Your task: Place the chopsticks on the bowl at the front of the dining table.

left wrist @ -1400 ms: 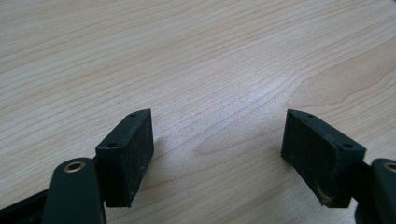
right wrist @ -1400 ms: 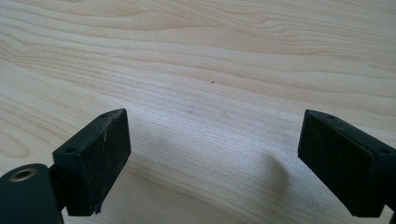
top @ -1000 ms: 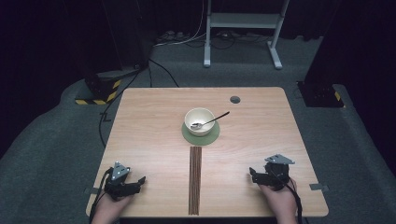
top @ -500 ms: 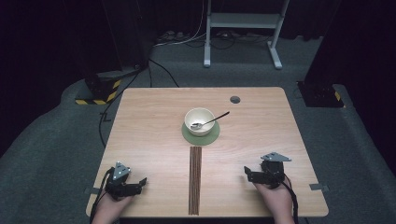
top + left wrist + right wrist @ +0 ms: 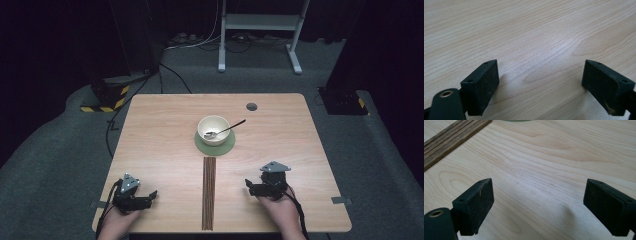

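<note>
High view: long dark-brown wooden strip (image 5: pixel 208 193) lies lengthwise on table (image 5: pixel 160 130).

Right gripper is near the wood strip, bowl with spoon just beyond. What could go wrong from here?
1. The spoon handle overhangs the bowl rim toward the right; a reach past it might flip it out.
2. The bowl sits on a small green mat, so a nudge may slide both.
3. The open right gripper sits close to the wood strip and might knock it askew.

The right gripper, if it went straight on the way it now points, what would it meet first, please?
Probably the dark wooden strip, up and left of the open right gripper; only bare table lies before that.
</note>
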`<state>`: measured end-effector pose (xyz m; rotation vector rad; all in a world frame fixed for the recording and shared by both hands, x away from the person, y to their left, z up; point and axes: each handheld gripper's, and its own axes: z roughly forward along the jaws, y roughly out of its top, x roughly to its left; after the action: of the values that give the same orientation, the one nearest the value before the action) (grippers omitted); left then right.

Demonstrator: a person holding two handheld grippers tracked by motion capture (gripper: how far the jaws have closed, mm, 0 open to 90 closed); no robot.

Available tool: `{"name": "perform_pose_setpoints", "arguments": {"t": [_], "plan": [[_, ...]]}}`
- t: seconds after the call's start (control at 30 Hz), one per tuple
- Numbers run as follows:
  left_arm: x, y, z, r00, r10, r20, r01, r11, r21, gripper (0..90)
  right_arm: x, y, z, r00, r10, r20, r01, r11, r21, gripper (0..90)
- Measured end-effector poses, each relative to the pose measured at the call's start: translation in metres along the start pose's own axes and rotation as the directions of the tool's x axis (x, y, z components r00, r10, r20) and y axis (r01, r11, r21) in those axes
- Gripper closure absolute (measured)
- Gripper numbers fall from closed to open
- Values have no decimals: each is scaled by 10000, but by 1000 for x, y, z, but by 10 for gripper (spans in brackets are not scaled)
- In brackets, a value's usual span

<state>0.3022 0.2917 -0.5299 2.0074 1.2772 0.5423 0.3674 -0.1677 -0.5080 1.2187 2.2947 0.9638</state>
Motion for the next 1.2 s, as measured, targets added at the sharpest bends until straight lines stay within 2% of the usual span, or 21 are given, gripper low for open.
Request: {"name": "perform_pose_setpoints", "arguments": {"t": [0.07,0.23,0.4,0.63,0.83,1.0,1.2], "plan": [[0,0,0,10000,-2,7,2,10000,-6,142,5,3,2,9999,-160,-25,160,9998,-85,100],[0,0,0,10000,11,12,-11,10000,0,141,13,12,8,9997,-102,-232,104,9999,94,101],[0,0,0,10000,13,30,-13,10000,12,140,18,21,13,9988,-139,-469,141,9999,46,116],[0,0,1,9999,85,86,-85,10000,20,134,28,27,23,9975,-260,-652,289,9986,438,133],[0,0,1,9999,87,115,-87,10000,21,130,37,33,30,9975,-408,-573,436,9979,479,188],[0,1,1,9999,92,117,-92,10000,37,130,46,39,34,9986,-453,-290,462,9985,300,288],[0,1,1,9998,135,123,-136,9999,27,127,55,48,41,9967,-612,-538,625,9978,225,404]]}}
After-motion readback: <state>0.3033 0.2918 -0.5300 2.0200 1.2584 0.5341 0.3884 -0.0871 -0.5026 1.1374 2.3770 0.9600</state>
